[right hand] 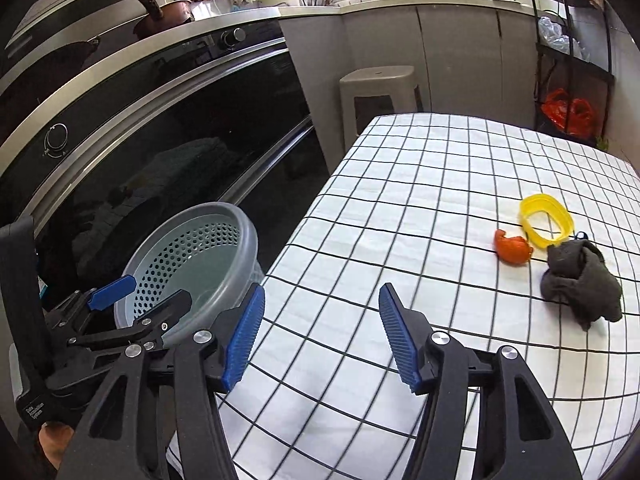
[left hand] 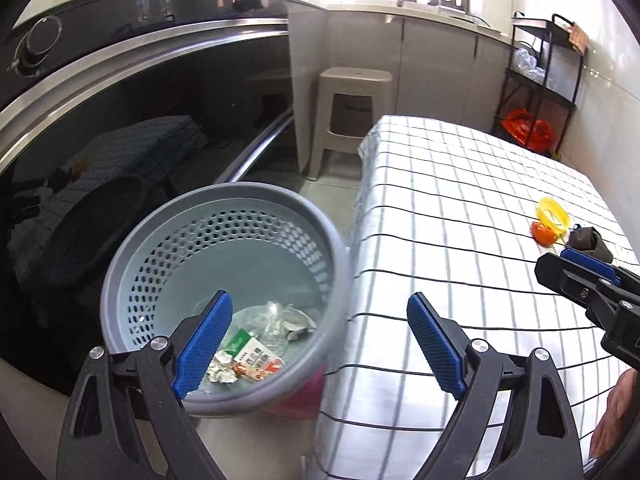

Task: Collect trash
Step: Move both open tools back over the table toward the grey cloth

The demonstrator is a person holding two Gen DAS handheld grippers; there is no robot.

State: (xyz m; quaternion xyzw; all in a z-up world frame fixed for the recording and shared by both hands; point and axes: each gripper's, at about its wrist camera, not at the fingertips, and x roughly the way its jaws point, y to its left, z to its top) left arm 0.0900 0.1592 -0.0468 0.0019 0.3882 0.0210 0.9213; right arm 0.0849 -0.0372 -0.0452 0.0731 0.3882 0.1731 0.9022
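A grey perforated trash basket (left hand: 224,216) stands on the floor beside the table; it also shows in the right wrist view (right hand: 192,248). In it lie a green-and-white carton (left hand: 252,354), crumpled wrappers and clear plastic. My left gripper (left hand: 318,344) is open and empty above the basket's right rim. My right gripper (right hand: 322,330) is open and empty over the checked tablecloth (right hand: 400,184). On the table's right side lie an orange peel (right hand: 512,247), a yellow plastic ring (right hand: 546,216) and a dark crumpled cloth (right hand: 580,276).
A black oven front (right hand: 160,152) runs along the left. A beige plastic stool (right hand: 376,92) stands past the table's far end. A black shelf rack (right hand: 572,60) with a red bag (right hand: 568,112) is at the far right. Counter and sink at the back.
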